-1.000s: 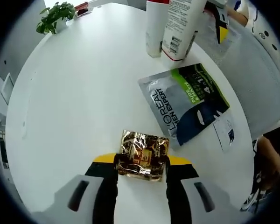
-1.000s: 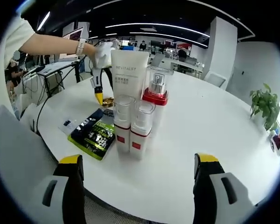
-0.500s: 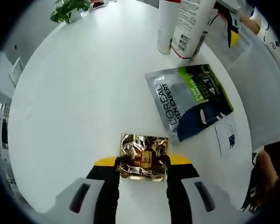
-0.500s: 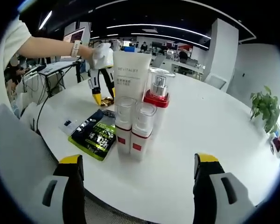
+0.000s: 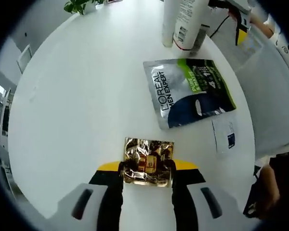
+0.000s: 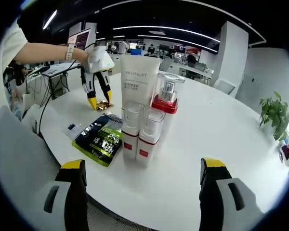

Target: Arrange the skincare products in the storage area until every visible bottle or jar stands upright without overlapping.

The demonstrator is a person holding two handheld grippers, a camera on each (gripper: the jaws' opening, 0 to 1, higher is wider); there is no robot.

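The white tube (image 6: pixel 139 79), pump bottle (image 6: pixel 166 103) and two small bottles (image 6: pixel 140 134) are stood upright on the table (image 6: pixel 221 130), while a gold sachet (image 5: pixel 148 160) is gripped by the left gripper (image 5: pixel 147 169), the right gripper (image 6: pixel 139 192) held wide open, empty

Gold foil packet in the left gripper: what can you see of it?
The gold foil packet is small, roughly square, crinkled and shiny, with dark print in the middle that is too blurred to read. The left gripper is shut on its near edge, jaws on either side. It looks flat and level over the white table, apart from the grey-green sachet. In the right gripper view it shows at the gripper's yellow tips.
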